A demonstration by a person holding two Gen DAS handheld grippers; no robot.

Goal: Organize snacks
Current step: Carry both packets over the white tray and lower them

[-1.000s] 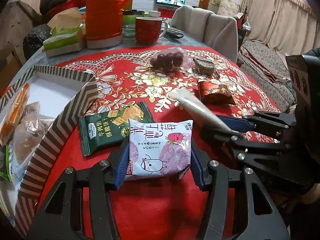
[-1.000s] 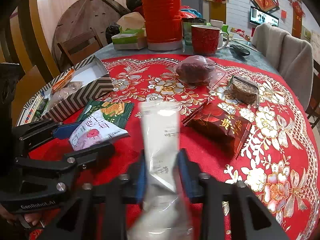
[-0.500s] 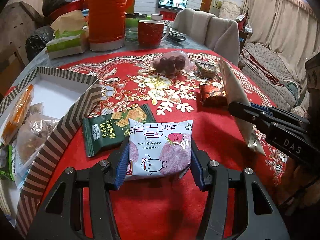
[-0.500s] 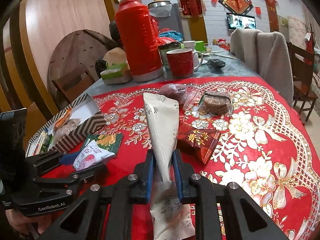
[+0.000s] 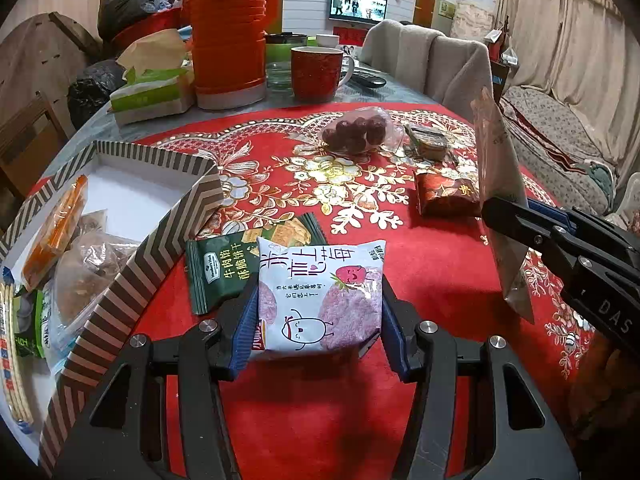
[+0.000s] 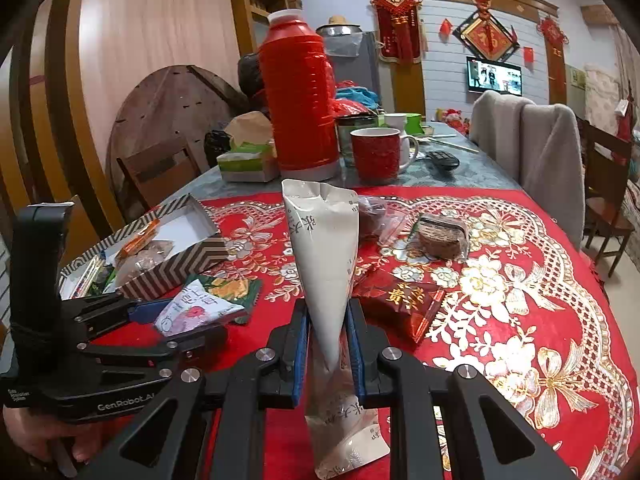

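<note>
White panelled wall (image 6: 448, 80) (television (image 6: 494, 76) lit), draped chair (image 6: 532, 140), curtains (image 5: 560, 52).

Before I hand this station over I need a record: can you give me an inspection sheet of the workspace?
Surface: red floral tablecloth on a round table.
Job's things: striped box part filled; green cracker packet, red packet, bag of dark round snacks, brown wrapped snack loose on the cloth.
Clutter: red thermos, red mug, tissue box, remote.
Grippers: left gripper jaws clamp the strawberry packet; right gripper jaws pinch the white pouch, lifted.
Cables: nothing seen.
Surroundings: draped chairs, television on.
</note>
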